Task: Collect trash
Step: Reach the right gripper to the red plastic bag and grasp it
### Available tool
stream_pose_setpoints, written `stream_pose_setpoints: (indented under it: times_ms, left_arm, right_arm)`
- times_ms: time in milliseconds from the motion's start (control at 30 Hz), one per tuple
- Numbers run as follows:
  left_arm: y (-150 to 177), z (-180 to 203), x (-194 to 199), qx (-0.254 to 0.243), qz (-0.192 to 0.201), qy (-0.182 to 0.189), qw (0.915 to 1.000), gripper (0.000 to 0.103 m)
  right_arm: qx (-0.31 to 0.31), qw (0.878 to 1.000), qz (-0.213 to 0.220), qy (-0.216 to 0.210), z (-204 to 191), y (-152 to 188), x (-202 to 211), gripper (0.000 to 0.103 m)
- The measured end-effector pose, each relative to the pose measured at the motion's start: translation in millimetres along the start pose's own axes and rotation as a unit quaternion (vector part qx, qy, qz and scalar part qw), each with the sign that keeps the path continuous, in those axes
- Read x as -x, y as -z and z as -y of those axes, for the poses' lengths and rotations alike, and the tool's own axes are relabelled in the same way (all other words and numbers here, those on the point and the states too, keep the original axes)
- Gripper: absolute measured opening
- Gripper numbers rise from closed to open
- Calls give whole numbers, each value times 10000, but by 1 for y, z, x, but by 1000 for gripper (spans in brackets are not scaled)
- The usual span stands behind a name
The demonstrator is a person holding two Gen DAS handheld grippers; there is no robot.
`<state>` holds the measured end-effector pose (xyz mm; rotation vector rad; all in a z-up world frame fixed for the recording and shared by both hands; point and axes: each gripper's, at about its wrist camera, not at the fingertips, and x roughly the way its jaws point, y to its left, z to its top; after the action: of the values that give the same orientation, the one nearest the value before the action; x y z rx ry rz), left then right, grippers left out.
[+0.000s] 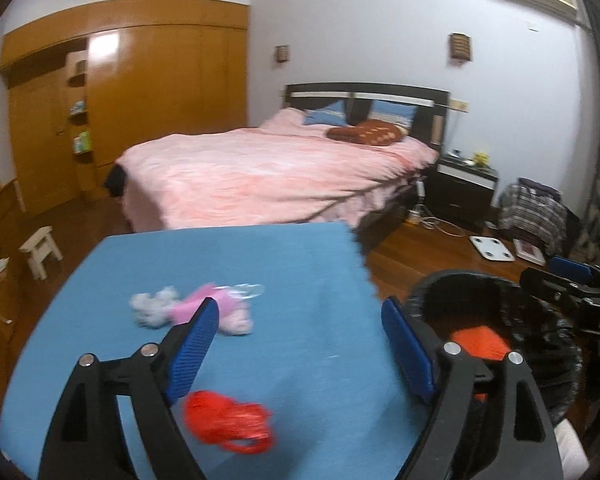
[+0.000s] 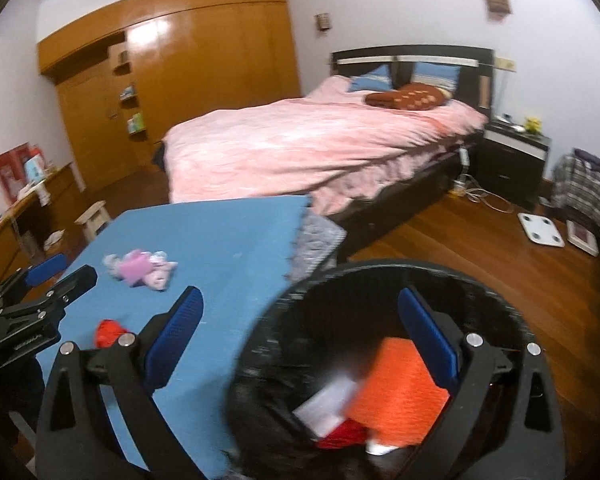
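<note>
A blue-covered table [image 1: 292, 272] holds a crumpled red net bag [image 1: 228, 424] near its front and a pink, grey and clear wrapper pile [image 1: 196, 310] farther back. My left gripper [image 1: 296, 344] is open and empty above the table, with the red bag just below its left finger. A black-lined trash bin [image 2: 380, 280] stands at the table's right edge, with orange, white and red trash [image 2: 400, 396] inside. My right gripper [image 2: 300, 340] is open and empty over the bin. The red bag [image 2: 108, 332] and wrapper pile [image 2: 140, 268] also show in the right wrist view.
A bed with a pink cover [image 1: 268, 176] stands beyond the table. A wooden wardrobe [image 1: 140, 92] fills the far left. A small white stool [image 1: 42, 248] stands left of the table. A nightstand [image 1: 460, 188], a floor scale [image 1: 492, 248] and a clothes pile [image 1: 532, 208] are at the right.
</note>
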<state>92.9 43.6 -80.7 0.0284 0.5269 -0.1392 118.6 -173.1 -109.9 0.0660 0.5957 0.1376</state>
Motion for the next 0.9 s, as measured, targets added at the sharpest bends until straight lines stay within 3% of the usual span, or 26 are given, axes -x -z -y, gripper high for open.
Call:
stream_pose_setpoints:
  times_ms: [233,567,900]
  left_arm:
    - [14,-57,9,203,-32,-500,9985,82]
    - [43,-111,12,407,-230,-839,9954,82]
    - [65,-149,6,530,-411,-1058,9921,82]
  right_arm:
    - [233,9986,-30,-469,-62,-4,-21,95]
    - [620,9921,-472,-979,-144,15,-63,95]
    - [786,9866,-779,-1201,-187,42,-94,95]
